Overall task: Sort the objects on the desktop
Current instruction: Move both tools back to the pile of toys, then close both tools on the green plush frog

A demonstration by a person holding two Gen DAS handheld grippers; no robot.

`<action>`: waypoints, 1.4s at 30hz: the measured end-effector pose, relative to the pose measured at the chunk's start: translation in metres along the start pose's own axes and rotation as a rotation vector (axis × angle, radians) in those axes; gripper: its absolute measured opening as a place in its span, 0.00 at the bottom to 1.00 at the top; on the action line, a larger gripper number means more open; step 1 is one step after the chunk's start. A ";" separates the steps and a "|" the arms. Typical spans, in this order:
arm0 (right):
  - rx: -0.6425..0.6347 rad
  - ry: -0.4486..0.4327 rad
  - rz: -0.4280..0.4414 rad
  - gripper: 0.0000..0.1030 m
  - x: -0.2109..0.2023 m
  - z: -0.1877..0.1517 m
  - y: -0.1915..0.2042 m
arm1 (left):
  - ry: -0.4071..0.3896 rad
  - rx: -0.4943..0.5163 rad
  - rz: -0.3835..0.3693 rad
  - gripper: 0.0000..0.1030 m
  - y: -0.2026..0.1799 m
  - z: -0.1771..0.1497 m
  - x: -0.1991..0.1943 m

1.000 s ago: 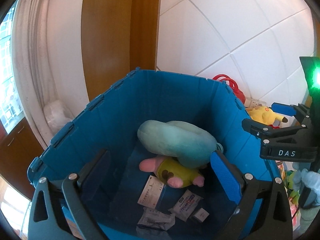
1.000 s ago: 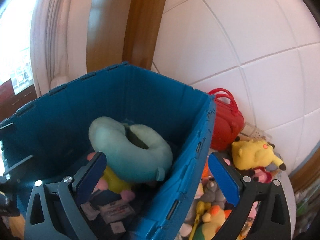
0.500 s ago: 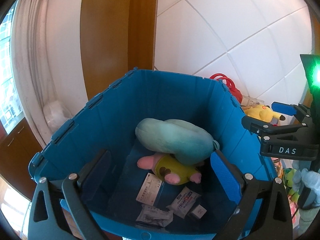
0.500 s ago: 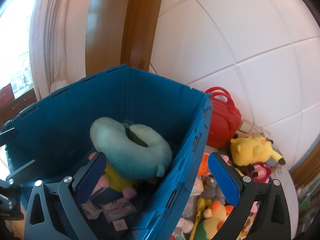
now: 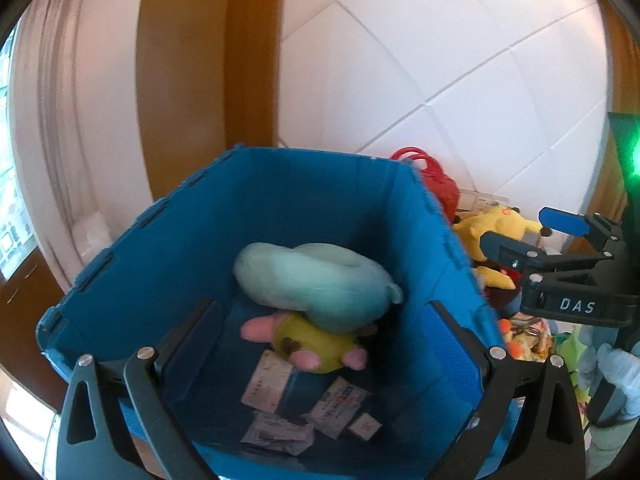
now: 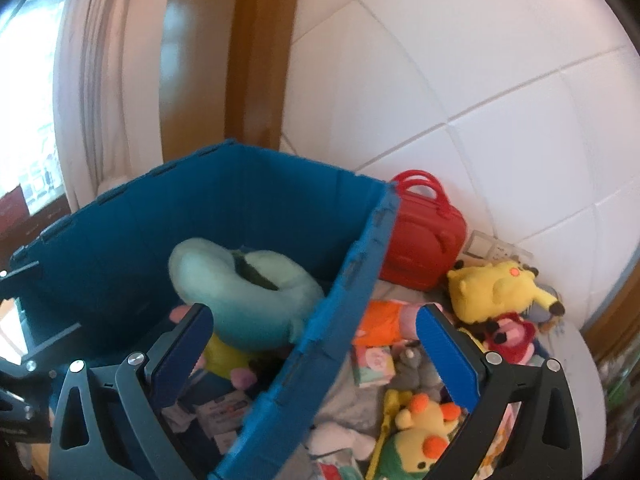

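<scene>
Left wrist view, teal neck pillow [image 5: 316,284] atop yellow plush [image 5: 316,344], blue bin [image 5: 304,200]

A home room: plush toys [image 6: 500,292], tiled wall [image 6: 460,80], wooden door frame [image 6: 256,60].

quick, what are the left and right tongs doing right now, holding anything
Left tongs: open, holding nothing, above the blue bin.
Right tongs: open, holding nothing, straddling the bin's right wall.

Your left tongs [image 5: 320,348]: black frame, triangular cutouts, silver screws, blue textured pads [image 5: 450,348]. Right tongs [image 6: 316,350]: same build; side shows white "DAS" lettering, green light. Your glove [image 5: 612,376]: pale grey-blue.
</scene>
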State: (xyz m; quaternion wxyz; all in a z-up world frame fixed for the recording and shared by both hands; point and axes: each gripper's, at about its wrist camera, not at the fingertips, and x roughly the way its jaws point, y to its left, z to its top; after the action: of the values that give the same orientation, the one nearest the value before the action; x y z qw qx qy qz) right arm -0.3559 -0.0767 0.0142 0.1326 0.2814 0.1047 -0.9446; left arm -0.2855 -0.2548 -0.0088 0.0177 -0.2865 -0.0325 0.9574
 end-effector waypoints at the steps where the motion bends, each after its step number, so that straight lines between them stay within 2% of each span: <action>1: 0.017 -0.022 0.001 1.00 -0.007 -0.004 -0.009 | -0.005 0.008 -0.006 0.98 -0.010 0.000 -0.002; 8: 0.162 -0.176 -0.021 1.00 -0.067 -0.053 -0.102 | -0.045 0.054 -0.039 0.98 -0.098 -0.002 -0.008; 13: 0.243 -0.135 -0.050 1.00 -0.083 -0.104 -0.189 | -0.033 0.074 -0.080 0.98 -0.184 -0.012 0.008; 17: 0.293 -0.117 -0.043 1.00 -0.097 -0.151 -0.259 | 0.046 0.074 -0.141 0.98 -0.251 -0.036 0.037; 19: 0.307 -0.096 -0.051 1.00 -0.104 -0.173 -0.290 | 0.088 0.078 -0.160 0.98 -0.279 -0.051 0.049; 24: 0.345 0.013 -0.155 1.00 -0.115 -0.230 -0.351 | 0.204 0.123 -0.200 0.98 -0.334 -0.089 0.077; 29: 0.497 0.113 -0.301 1.00 -0.132 -0.296 -0.415 | 0.269 0.177 -0.281 0.98 -0.379 -0.116 0.099; 31: 0.549 0.161 -0.331 1.00 -0.138 -0.320 -0.432 | 0.288 0.184 -0.319 0.98 -0.395 -0.126 0.106; 35: 0.555 0.260 -0.331 1.00 -0.136 -0.350 -0.451 | 0.332 0.219 -0.338 0.98 -0.430 -0.139 0.118; 42: 0.567 0.333 -0.219 1.00 -0.128 -0.395 -0.469 | 0.345 0.246 -0.320 0.98 -0.483 -0.141 0.131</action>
State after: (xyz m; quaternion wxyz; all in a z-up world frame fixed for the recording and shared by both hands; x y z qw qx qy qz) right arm -0.1988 0.4980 -0.1802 -0.0720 0.4442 -0.1121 -0.8859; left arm -0.3099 0.2410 -0.1635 0.2089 -0.4324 0.0429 0.8761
